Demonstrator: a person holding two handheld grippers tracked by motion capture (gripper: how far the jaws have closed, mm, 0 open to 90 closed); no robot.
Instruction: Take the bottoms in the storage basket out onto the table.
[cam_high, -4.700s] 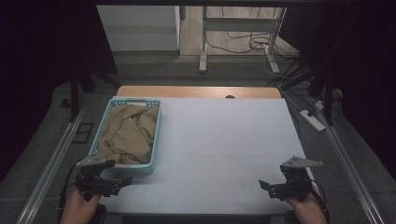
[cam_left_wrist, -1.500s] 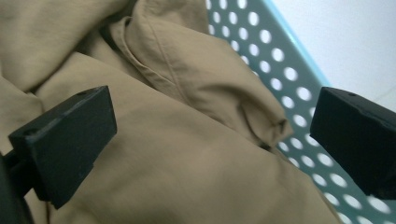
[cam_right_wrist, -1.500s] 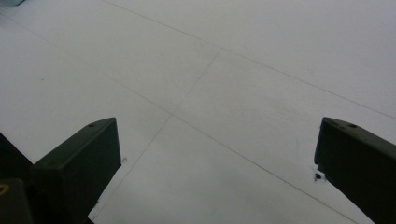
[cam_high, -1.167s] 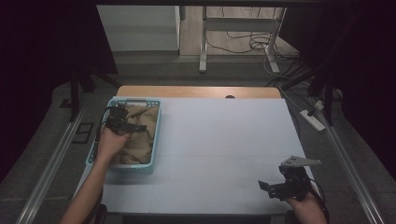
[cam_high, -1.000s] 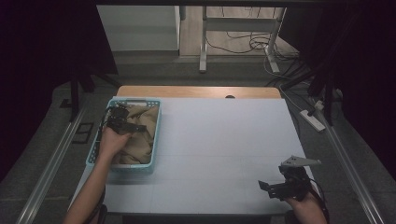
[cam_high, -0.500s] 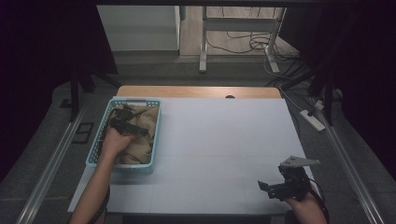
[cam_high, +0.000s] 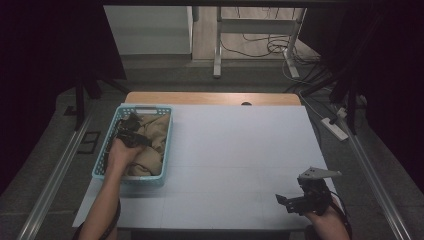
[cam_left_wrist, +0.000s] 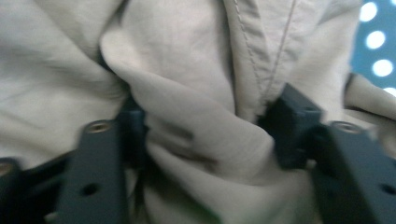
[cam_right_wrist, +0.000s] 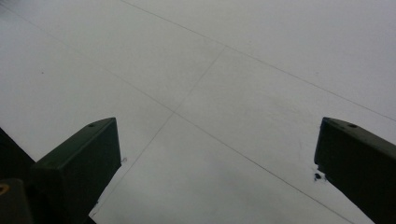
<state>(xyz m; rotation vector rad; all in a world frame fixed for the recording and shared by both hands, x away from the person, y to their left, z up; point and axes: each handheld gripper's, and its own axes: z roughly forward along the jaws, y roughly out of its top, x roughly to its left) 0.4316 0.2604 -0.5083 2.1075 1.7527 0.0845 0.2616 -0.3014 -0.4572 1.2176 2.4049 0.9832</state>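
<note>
Since earlier, left hand-held gripper (cam_high: 131, 134) reached 1 basket (cam_high: 107, 152), half-closed around 1 cloth (cam_left_wrist: 196, 140); right hand-held gripper (cam_high: 300, 197) gapes empty.

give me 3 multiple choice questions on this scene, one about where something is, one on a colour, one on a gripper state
1. Where is the left gripper?
A. Down in the basket on the beige cloth
B. On the floor
C. At the table's far right corner

2. What colour is the basket?
A. Red
B. Light blue
C. Black

3. How do the right gripper's jaws stand?
A. Shut on the cloth
B. Shut on a cable
C. Wide apart over the bare white table

Answers: 1 A, the high view shows the hand reaching into the basket. 2 B, its rim is light blue. 3 C, the right gripper view shows a broad gap with nothing between the jaws.
</note>
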